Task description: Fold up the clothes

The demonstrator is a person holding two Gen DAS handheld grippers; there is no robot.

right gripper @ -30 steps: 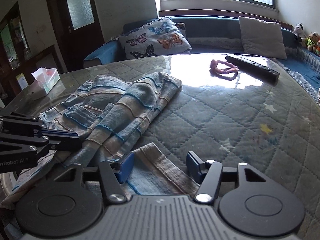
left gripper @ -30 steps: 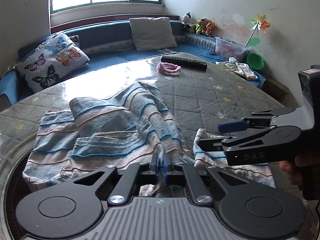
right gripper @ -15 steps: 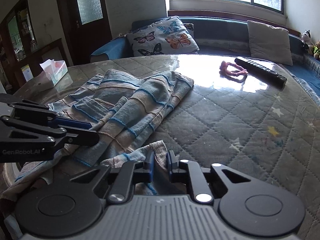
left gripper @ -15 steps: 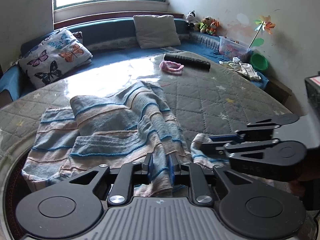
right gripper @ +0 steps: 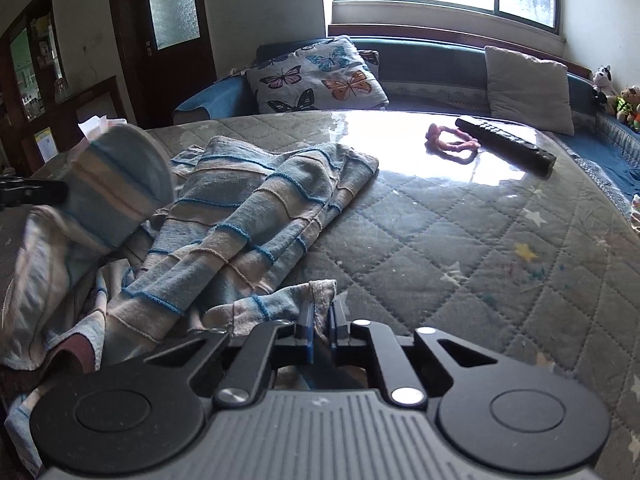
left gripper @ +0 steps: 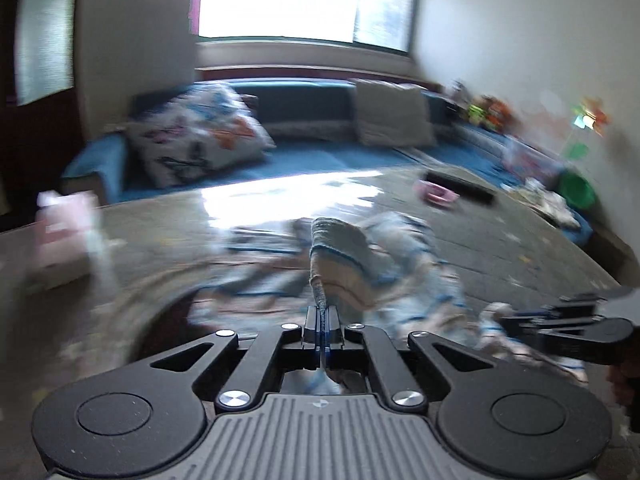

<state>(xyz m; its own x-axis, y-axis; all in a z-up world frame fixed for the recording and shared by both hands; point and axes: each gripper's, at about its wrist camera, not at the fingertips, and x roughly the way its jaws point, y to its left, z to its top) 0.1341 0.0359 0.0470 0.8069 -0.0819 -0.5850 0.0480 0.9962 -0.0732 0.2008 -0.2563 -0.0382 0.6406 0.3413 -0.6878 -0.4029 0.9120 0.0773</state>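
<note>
Striped blue-and-beige garment (right gripper: 256, 216) spread in loose folds over the near left part of the quilted desk (right gripper: 460, 248), under a glossy clear cover. Left hand-held gripper (left gripper: 322, 320) clamped on a raised fold of that cloth, jaws pressed together with fabric standing up between them and lifted off the surface; view heavily motion-blurred. Right hand-held gripper (right gripper: 320, 320) pinching a pale hem corner at the garment's near edge, jaws nearly together with cloth between. In the right wrist view, lifted cloth ballooning at far left beside the left gripper's dark tip. Pink hair tie (right gripper: 452, 144) lying on the far side of the desk, just beside a black remote control (right gripper: 506, 146), both well apart from the garment. Tissue box (left gripper: 66, 236) near the desk's left edge. Butterfly-print cushion (right gripper: 316, 76) and grey cushion (right gripper: 530, 88) resting on the blue bench seat (right gripper: 436, 60) under the window.
</note>
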